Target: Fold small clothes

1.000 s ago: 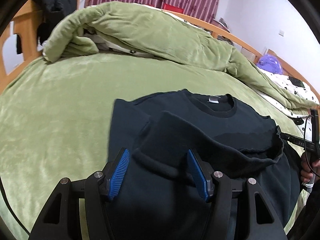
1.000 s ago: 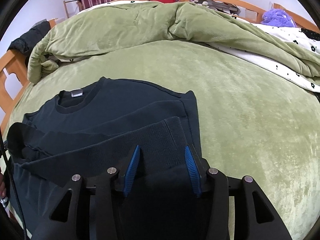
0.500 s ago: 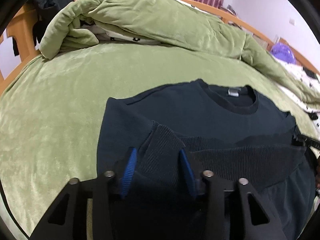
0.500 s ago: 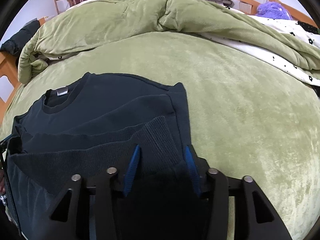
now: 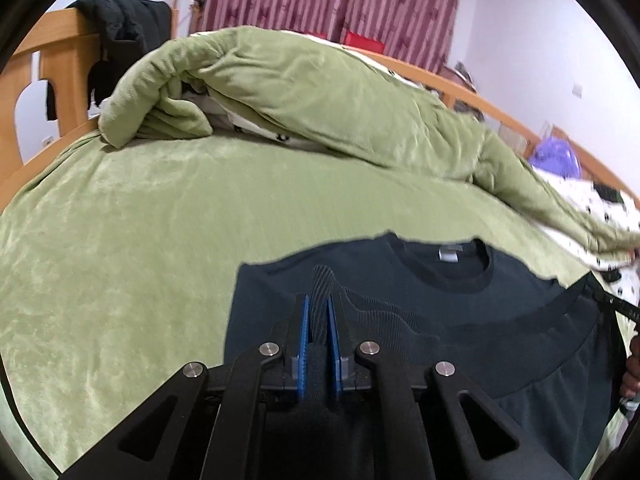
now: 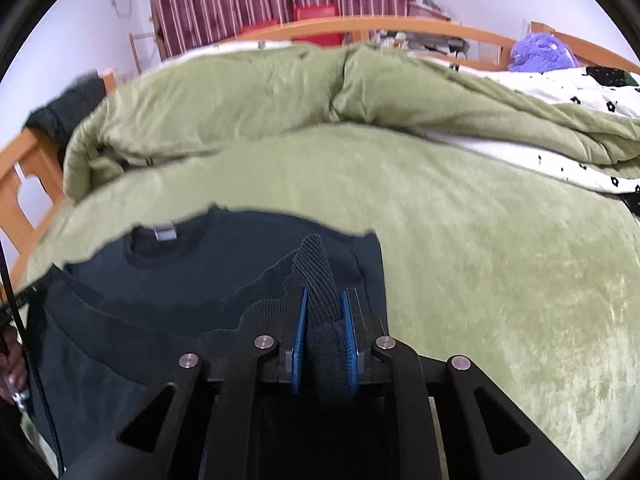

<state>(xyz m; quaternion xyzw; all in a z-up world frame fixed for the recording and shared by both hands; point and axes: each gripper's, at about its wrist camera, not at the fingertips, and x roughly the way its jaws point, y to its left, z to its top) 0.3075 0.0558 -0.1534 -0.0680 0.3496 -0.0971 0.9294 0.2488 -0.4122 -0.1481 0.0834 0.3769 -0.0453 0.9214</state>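
While both sets of jaws stood wide apart around the ribbed hem a second ago, they now pinch it: the left hand-held gripper point(image 5: 318, 322) has come together, clamped on a bunched ridge of hem point(image 5: 322, 292), and the right hand-held gripper point(image 6: 324, 312) is closing with a fold of the same hem point(image 6: 316, 276) pressed between its blue pads. Each view also sits a little higher over the cloth than before, so the lift seems to have begun. Beyond the grippers the dark sweater point(image 5: 400, 280) lies front-up on the green bed point(image 5: 140, 220), sleeves tucked in, collar and grey tag point(image 5: 447, 254) pointing away. Farther back a green duvet point(image 5: 300, 92) is heaped against the wooden bed frame point(image 5: 48, 64), with striped curtains point(image 5: 340, 0) behind. Judging from this, the grasp step looks done; the hem probably has to be carried up toward the collar to halve the garment, keeping both corners level so the fold lands square.
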